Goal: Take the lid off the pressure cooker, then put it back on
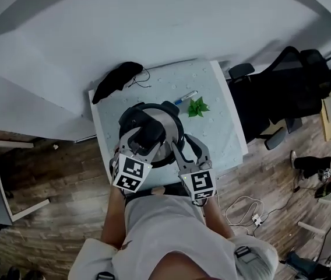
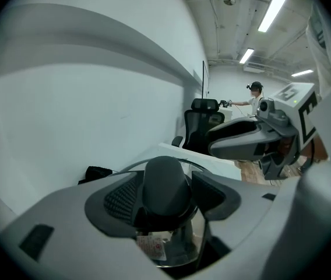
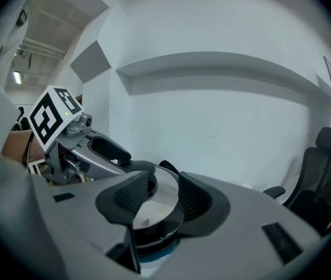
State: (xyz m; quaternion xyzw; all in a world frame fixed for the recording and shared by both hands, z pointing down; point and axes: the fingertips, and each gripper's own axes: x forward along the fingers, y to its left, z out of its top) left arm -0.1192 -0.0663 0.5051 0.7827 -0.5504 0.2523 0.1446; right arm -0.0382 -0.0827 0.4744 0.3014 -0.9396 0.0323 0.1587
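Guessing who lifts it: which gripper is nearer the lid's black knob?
Left. The left gripper straddles the knob; the right gripper hovers by the lid's right edge, off the knob.

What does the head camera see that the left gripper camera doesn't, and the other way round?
Only the head view shows the pen, the green leaves and the wooden floor. Only the left gripper view shows the ceiling lights and a faraway person's upper body. Both show the cooker lid's black knob sitting between the open jaws of the left gripper, the right gripper beside it, the black office chair and the dark bundle on the table.
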